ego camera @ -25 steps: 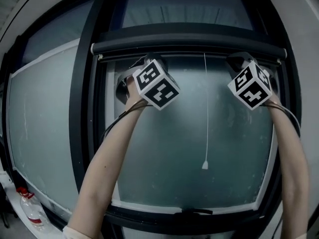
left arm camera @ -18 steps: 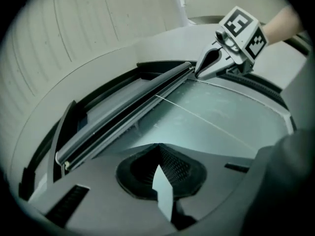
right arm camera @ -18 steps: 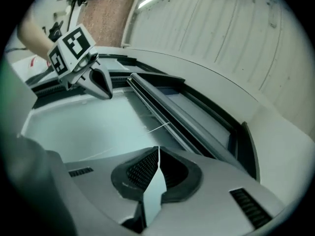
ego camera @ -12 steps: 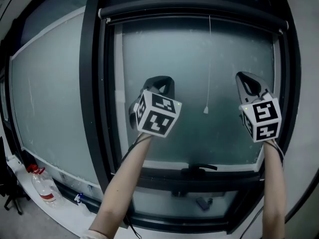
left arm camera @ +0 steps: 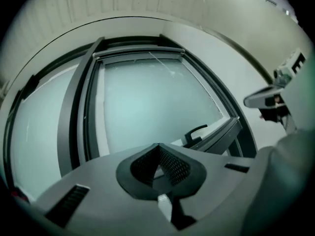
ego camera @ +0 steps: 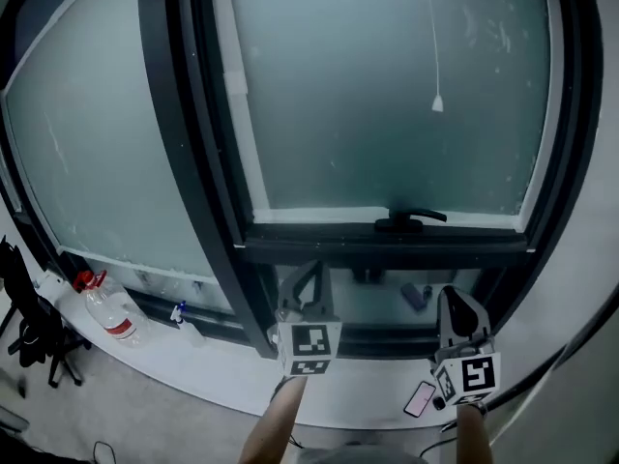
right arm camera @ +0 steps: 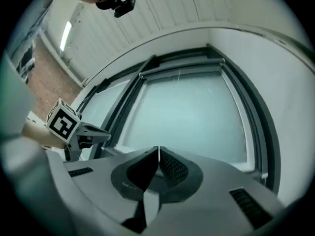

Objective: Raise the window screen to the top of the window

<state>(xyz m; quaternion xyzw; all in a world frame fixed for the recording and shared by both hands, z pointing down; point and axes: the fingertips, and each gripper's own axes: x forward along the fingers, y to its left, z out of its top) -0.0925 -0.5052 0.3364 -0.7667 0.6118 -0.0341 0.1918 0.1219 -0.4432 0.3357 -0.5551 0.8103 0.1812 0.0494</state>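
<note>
The task looks finished. The window screen [right arm camera: 179,72] sits gathered into a dark bar along the top edge of the window [ego camera: 193,143], and the frosted glass below it is bare down to the bottom edge. A thin pull cord [ego camera: 437,102] hangs free in front of the glass, near the right edge of the window. Nothing seems left to do but step away.

Both of the 2 grippers are held low, below the bottom edge of the window and well apart from the glass, pointing up toward it. The left gripper [ego camera: 309,271] has its fingers pressed together with nothing between them. The right gripper [ego camera: 451,296], off to the side of the left one, is also closed on nothing. Bare forearms rise from the bottom edge of the head view.
</note>
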